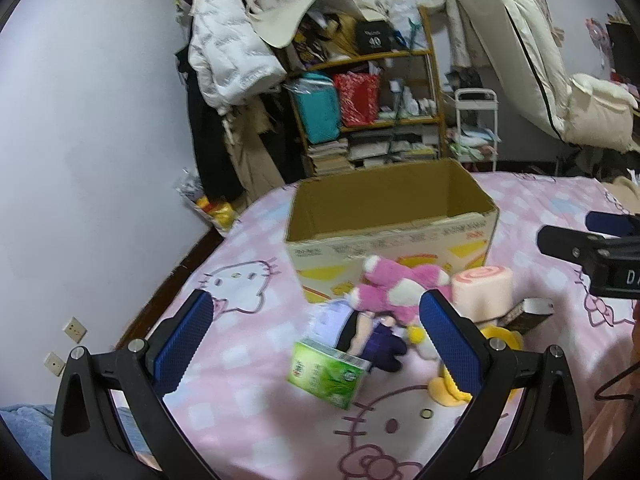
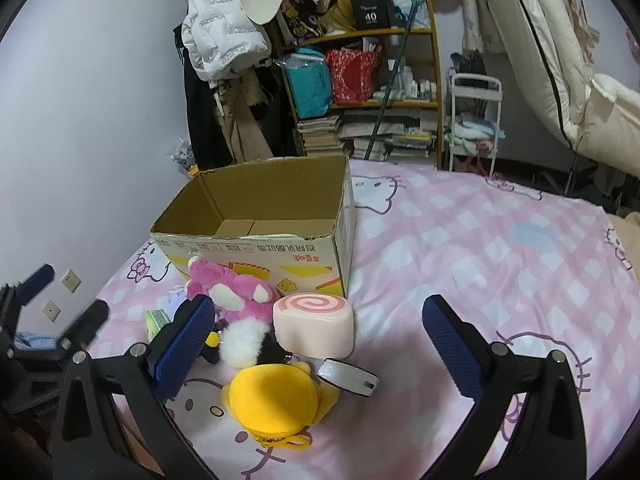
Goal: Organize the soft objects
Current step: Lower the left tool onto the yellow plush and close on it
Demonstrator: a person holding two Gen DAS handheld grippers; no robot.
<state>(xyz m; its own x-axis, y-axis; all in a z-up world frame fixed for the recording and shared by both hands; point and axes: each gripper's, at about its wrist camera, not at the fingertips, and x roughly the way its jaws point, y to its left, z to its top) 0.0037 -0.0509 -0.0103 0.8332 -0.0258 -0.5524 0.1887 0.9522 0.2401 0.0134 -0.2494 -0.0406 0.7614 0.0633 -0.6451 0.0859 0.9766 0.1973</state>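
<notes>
Notably, the left wrist view alone shows the green tissue pack [image 1: 326, 378] whole, lying on the pink Hello Kitty bedsheet [image 1: 248, 360] nearest the camera, with a purple-and-black doll [image 1: 374, 334] just beyond it. The left gripper [image 1: 316, 354] is spread wide, gripping nothing, its blue pads [image 1: 184, 344] hovering on either side of the pile. Farther off, the pink plush [image 1: 394, 286] rests against the open cardboard box [image 1: 390, 224]; the swirl-roll cushion [image 1: 482, 290] sits to its right. The yellow plush [image 1: 452, 390] is mostly covered by the right-hand finger, and a dark object [image 1: 530, 312] beyond it is hard to identify. The right gripper [image 1: 592, 248] enters at the right edge, cut off.

From the right wrist view, the box [image 2: 256, 216] floor is visible, bare cardboard. The right gripper [image 2: 316, 354] is likewise spread wide and unloaded, above the yellow plush [image 2: 272, 398], here seen almost whole. A silver-grey case [image 2: 348, 378] lies beside it, touching the swirl-roll cushion [image 2: 314, 326]. The tissue pack [image 2: 158, 322] is partly hidden behind the left pad [image 2: 184, 344].
</notes>
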